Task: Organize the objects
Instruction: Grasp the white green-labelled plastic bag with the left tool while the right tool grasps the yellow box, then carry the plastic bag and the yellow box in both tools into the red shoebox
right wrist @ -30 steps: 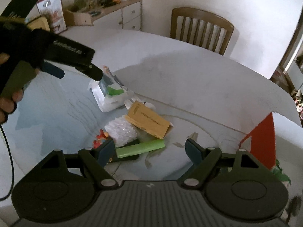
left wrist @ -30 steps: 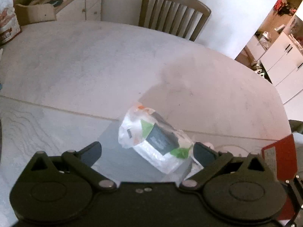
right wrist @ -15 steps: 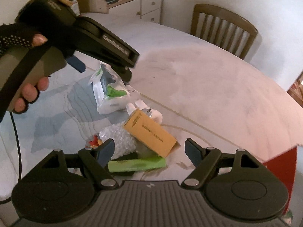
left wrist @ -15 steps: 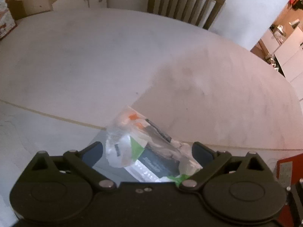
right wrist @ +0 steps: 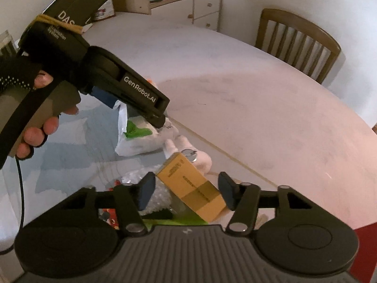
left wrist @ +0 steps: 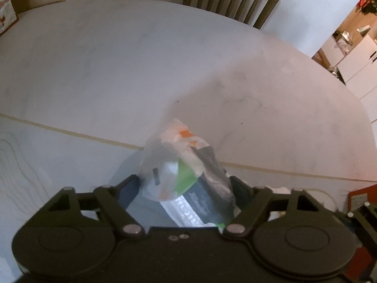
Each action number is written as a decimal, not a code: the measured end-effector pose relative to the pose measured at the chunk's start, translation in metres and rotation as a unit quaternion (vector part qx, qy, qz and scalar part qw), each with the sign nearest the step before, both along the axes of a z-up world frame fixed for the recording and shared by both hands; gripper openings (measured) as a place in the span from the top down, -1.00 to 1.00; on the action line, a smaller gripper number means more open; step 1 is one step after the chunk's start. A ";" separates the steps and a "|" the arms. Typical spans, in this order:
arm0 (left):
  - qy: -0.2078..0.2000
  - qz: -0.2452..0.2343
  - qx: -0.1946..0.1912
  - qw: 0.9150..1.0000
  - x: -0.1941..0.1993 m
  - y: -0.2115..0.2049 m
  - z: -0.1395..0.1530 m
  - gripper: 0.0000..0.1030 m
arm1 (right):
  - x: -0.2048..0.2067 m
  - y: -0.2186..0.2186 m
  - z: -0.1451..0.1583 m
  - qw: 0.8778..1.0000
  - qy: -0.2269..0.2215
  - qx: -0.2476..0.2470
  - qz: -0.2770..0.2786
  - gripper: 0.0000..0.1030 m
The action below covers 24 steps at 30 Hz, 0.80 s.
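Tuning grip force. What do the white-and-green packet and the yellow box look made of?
White-and-green packet: looks like thin, soft plastic film, glossy; it crinkles, creases and catches highlights, with a dark pack inside. Yellow box: probably matte cardboard; flat faces, sharp edges, printed text, a darker band that may be tape.

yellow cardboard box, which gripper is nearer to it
Right. The right gripper straddles the yellow cardboard box; the left gripper is beyond it, at the clear plastic packet.
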State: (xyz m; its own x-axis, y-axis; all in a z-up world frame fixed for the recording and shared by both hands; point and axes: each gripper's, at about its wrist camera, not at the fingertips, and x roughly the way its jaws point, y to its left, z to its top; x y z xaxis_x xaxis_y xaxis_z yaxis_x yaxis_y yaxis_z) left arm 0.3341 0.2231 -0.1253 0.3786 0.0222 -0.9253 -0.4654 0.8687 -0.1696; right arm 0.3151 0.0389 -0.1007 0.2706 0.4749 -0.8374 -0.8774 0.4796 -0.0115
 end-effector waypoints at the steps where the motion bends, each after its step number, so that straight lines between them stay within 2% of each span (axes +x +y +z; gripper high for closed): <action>1: -0.003 0.002 -0.006 1.000 -0.002 0.002 0.001 -0.41 | -0.001 0.001 0.000 1.000 -0.003 0.000 0.003 -0.05; 5: -0.024 0.004 -0.034 0.999 -0.013 0.004 0.006 -0.12 | -0.005 0.001 0.000 1.000 -0.004 0.004 0.000 0.14; 8: -0.033 -0.009 -0.038 0.999 -0.018 0.001 0.008 0.06 | -0.007 -0.002 0.002 1.000 -0.002 0.007 -0.012 0.28; 9: -0.036 -0.010 -0.039 0.999 -0.020 0.000 0.008 0.22 | -0.009 -0.003 0.003 1.000 -0.001 0.008 -0.016 0.33; 14: -0.052 -0.015 -0.045 0.998 -0.029 -0.002 0.015 0.52 | -0.017 -0.010 0.005 0.999 -0.003 0.011 -0.049 0.39; 19: -0.074 -0.038 -0.034 0.996 -0.040 -0.008 0.027 0.59 | -0.031 -0.026 0.013 0.996 -0.006 0.019 -0.089 0.43; 24: -0.089 -0.061 -0.026 0.994 -0.062 -0.016 0.041 0.62 | -0.040 -0.049 0.026 0.988 0.009 0.049 -0.147 0.44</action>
